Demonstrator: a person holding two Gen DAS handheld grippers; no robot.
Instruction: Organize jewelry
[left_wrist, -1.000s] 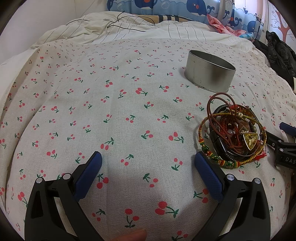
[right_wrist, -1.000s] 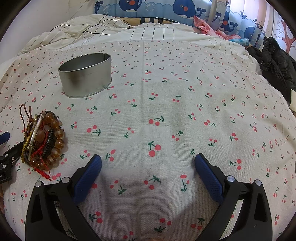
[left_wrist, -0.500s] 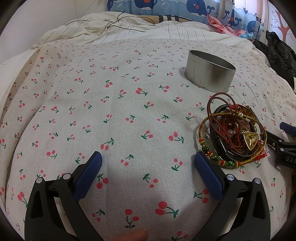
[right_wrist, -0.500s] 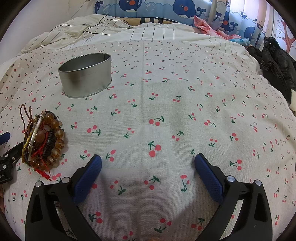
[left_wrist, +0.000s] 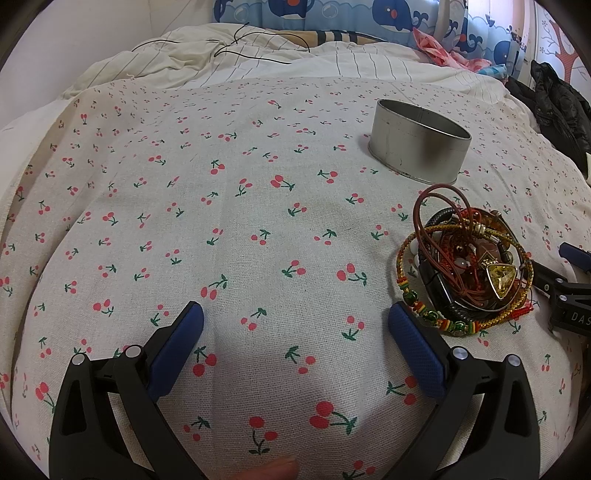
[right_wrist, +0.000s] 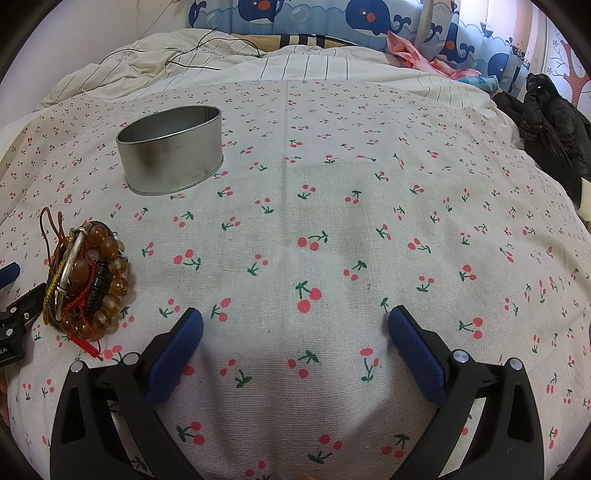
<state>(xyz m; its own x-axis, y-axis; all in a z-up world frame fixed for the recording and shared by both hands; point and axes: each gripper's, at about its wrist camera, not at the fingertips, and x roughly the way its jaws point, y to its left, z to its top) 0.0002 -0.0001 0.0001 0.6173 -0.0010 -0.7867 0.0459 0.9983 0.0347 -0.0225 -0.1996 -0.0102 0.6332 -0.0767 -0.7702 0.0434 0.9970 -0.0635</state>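
Two grippers, both spread wide and holding nothing: left gripper and right gripper, black frames with blue textured pads, low over the cherry-print cloth, a coarse weave. Jewelry pile lies just right of the left gripper, in the gap between both grippers: tangled cords, braided bands, black strap. Left view shows a yellow faceted triangular stone; right view instead shows amber glassy beads. Round metal tin, dull and open-topped, sits beyond the pile, apart from it.
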